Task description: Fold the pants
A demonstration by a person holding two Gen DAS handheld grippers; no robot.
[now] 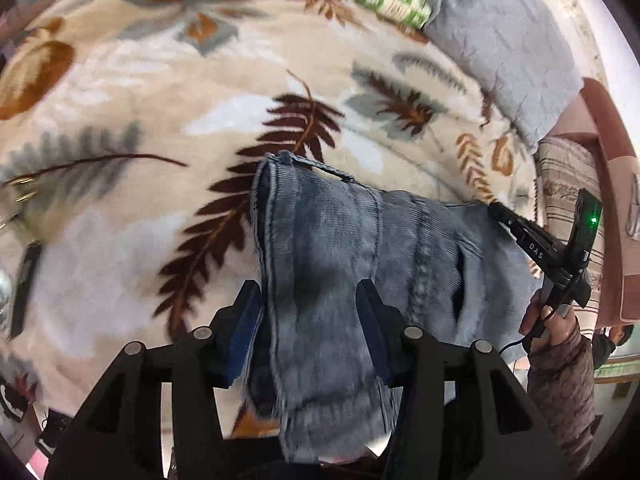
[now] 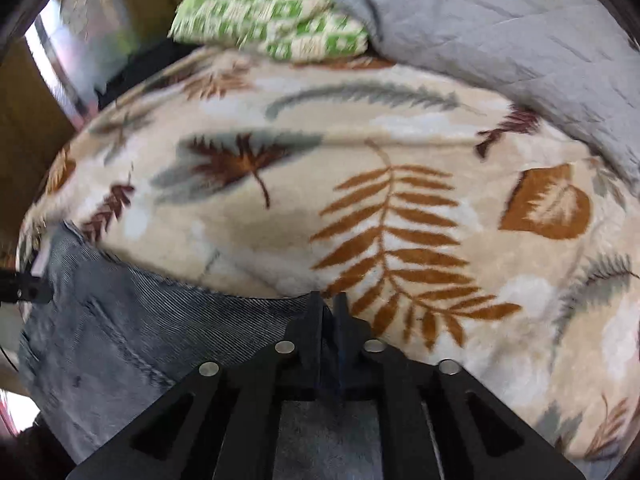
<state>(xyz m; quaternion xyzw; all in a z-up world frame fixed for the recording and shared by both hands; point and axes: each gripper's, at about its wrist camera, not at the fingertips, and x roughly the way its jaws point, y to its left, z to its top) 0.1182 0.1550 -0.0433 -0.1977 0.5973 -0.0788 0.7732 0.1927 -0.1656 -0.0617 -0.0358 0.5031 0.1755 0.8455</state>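
Between the spread fingers of the left gripper [image 1: 310, 300] hangs a bunched length of the jeans [image 1: 340, 248], its jaws wide apart around the denim. Right gripper [image 2: 329, 304], jaws pressed together, pinches the jeans' edge. Beyond, the leaf-print blanket [image 2: 360, 152] stretches to a grey quilt [image 2: 500, 20] at the bed's far edge.

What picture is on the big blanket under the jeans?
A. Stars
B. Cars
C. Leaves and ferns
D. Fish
C: the beige blanket under the jeans is printed all over with brown, orange and grey fern fronds and leaves, seen in both wrist views.
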